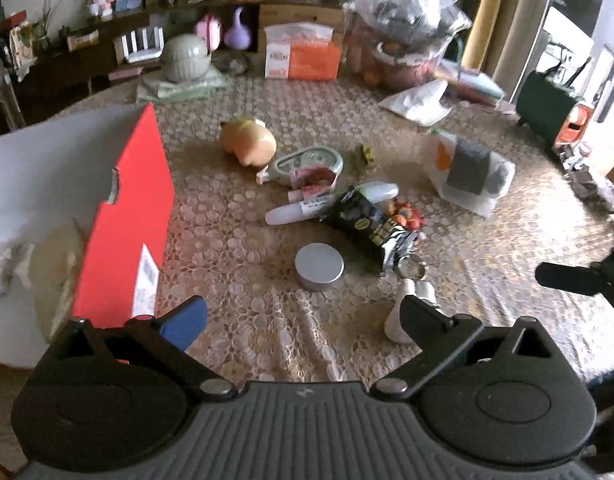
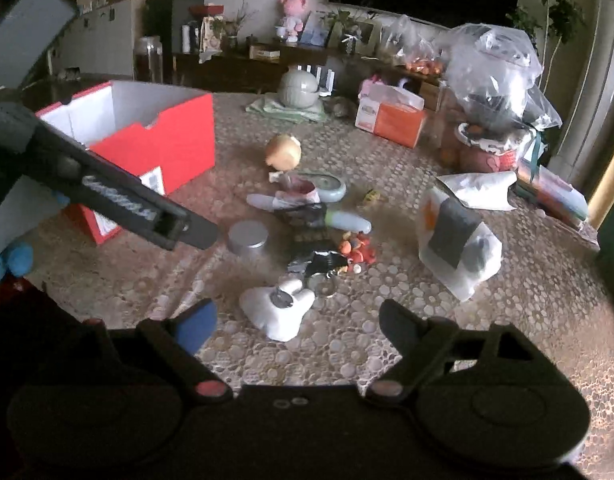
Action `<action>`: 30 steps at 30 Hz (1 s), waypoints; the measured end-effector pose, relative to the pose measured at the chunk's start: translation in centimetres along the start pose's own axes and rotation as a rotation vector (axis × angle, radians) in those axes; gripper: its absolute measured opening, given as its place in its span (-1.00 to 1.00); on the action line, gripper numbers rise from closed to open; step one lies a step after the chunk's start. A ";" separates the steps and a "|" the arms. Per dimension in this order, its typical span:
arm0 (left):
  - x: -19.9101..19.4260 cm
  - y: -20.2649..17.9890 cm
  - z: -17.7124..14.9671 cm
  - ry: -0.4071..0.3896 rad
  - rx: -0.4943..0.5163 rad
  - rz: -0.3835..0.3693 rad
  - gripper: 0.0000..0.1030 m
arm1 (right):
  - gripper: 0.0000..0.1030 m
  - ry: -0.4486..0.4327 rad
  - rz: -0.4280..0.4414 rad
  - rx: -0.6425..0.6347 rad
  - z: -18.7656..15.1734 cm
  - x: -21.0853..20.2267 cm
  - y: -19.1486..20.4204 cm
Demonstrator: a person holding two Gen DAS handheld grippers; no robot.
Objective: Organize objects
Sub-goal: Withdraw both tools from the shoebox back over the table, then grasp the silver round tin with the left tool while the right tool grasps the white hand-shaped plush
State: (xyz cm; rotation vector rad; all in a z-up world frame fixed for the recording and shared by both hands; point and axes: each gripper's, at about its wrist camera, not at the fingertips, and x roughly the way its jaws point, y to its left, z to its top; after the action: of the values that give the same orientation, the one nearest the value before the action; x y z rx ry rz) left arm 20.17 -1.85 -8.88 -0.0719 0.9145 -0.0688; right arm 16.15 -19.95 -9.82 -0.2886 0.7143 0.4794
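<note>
Right wrist view: the right tool hangs wide and empty over the table, the white figurine lying between its fingertips, just ahead.

red box: open-topped, white inside, upright near the counter's left edge.
silver tin: round, lid on, mid-counter.
black packet: crumpled, lying flat just beyond the tin.
white tubes: on their sides, touching the packet.
white figure: toppled, near the front edge.
peach toy: on its side, toward the far edge.
</note>
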 end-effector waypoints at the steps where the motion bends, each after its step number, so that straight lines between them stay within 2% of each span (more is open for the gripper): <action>1: 0.7 0.0 0.1 0.008 0.000 0.005 1.00 | 0.70 0.003 0.011 0.002 -0.1 0.4 -0.1; 4: 2.6 -0.2 0.5 0.024 -0.001 0.036 1.00 | 0.69 0.027 0.038 0.015 -0.3 1.6 -0.3; 9: 5.1 0.1 1.1 0.062 -0.034 0.026 0.99 | 0.68 0.049 0.079 0.038 -0.5 3.1 -0.8; 15: 7.4 -0.3 1.3 0.086 -0.006 0.042 0.97 | 0.66 0.082 0.109 0.076 -0.5 5.1 -1.2; 17: 7.8 -0.2 1.2 0.089 -0.004 0.042 0.90 | 0.63 0.089 0.111 0.090 -0.5 5.6 -1.3; 20: 8.1 -0.5 1.4 0.075 0.013 0.048 0.86 | 0.51 0.092 0.111 0.095 -0.5 6.1 -1.3; 21: 8.0 -0.5 1.4 0.070 0.018 0.049 0.84 | 0.29 0.093 0.112 0.094 -0.4 6.3 -1.2; 23: 8.0 -0.7 1.4 0.059 0.036 0.048 0.68 | 0.08 0.103 0.116 0.097 -0.4 6.6 -1.2; 25: 8.0 -1.0 1.4 0.050 0.060 0.048 0.56 | 0.08 0.111 0.123 0.105 -0.3 6.9 -1.2; 29: 7.6 -1.6 1.3 0.025 0.099 0.047 0.08 | 0.03 0.110 0.128 0.098 -0.4 6.9 -0.9; 30: 7.6 -1.7 1.3 0.023 0.098 0.040 0.03 | 0.00 0.110 0.126 0.097 -0.4 6.9 -0.9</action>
State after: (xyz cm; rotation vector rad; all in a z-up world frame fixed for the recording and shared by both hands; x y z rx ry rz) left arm 25.75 -4.13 -13.92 0.0382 0.9342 -0.0773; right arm 20.90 -18.63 -14.74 -0.1799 0.8636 0.5500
